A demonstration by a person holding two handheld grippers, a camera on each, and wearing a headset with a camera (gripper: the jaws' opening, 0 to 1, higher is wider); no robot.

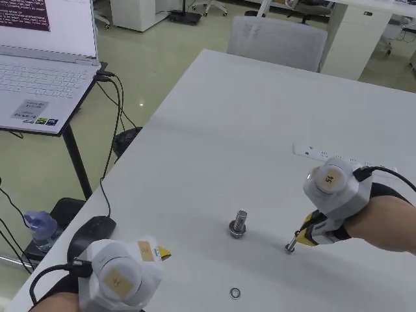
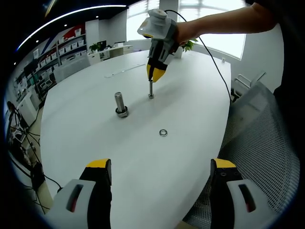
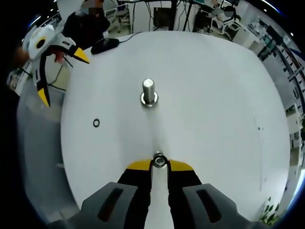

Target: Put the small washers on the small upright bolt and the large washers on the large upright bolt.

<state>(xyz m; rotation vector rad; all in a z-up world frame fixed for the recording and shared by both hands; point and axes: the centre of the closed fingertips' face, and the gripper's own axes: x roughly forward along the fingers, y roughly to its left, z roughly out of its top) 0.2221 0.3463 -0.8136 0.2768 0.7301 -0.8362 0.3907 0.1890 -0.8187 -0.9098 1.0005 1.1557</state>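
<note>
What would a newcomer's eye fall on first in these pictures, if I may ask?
Probably the right gripper, its jaws closed about the top of the small bolt standing near the right of the white table. Next, the large bolt upright just left of it, and one loose washer lying alone by the near edge, ahead of the open left gripper.

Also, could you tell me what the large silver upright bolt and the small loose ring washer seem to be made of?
The large silver upright bolt looks like bare steel: grey with a bright glint on its shank. The small loose washer is probably metal too: a thin grey ring, too small to be sure.
</note>
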